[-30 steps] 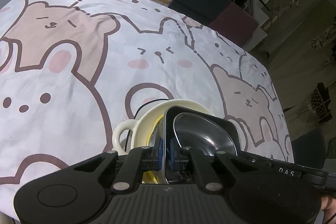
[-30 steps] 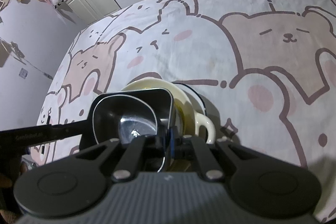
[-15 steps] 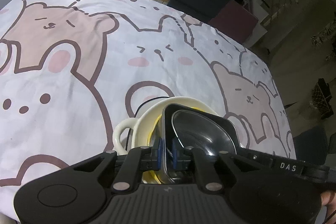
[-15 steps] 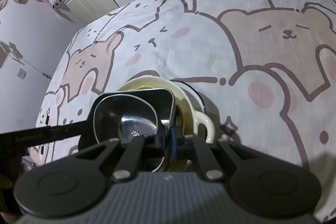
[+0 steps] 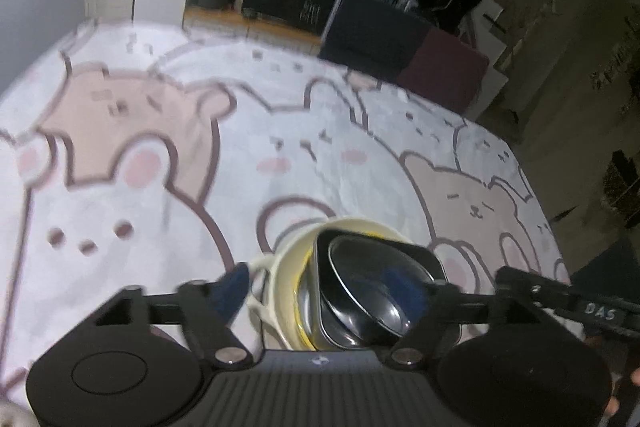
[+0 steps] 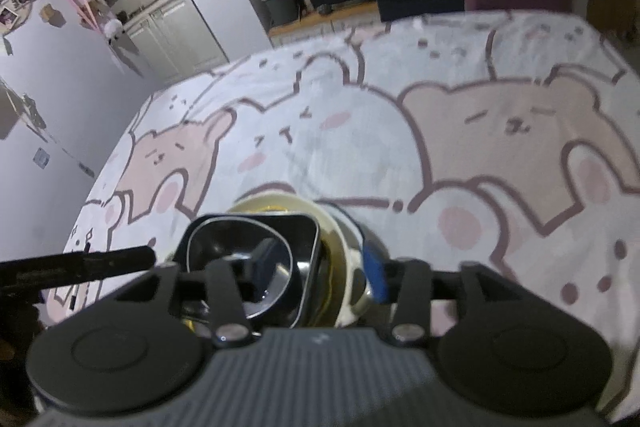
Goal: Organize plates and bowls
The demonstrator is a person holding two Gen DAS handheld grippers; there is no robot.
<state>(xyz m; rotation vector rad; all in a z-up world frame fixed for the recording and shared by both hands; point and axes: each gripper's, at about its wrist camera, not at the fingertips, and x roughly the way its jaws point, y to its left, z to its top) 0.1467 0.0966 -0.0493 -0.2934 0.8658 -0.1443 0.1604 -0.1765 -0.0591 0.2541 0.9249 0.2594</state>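
A black square dish (image 5: 376, 291) with a shiny steel inside sits nested in a cream handled bowl (image 5: 286, 263) on the bear-print tablecloth (image 5: 160, 187). A yellow rim (image 5: 301, 311) shows between them. My left gripper (image 5: 320, 289) hangs just above the stack's near-left side, its jaws opening. Its blue pads (image 5: 230, 287) stand clear of both rims, which lie between them. In the right wrist view my right gripper (image 6: 320, 265) is over the same black dish (image 6: 248, 247) and cream bowl (image 6: 280, 203), jaws opening too, one pad (image 6: 374, 275) outside and clear of the bowl.
Each gripper's arm shows in the other's view, the right one (image 5: 560, 301) and the left one (image 6: 80, 265). Past the table's far edge stand a dark box and a maroon one (image 5: 440, 75). White cabinets (image 6: 168, 31) stand far left. Bare cloth surrounds the stack.
Both grippers were shut on opposite rims of the black dish. They have let go, spread wide and lifted back from the stack, which stays nested in the cream bowl.
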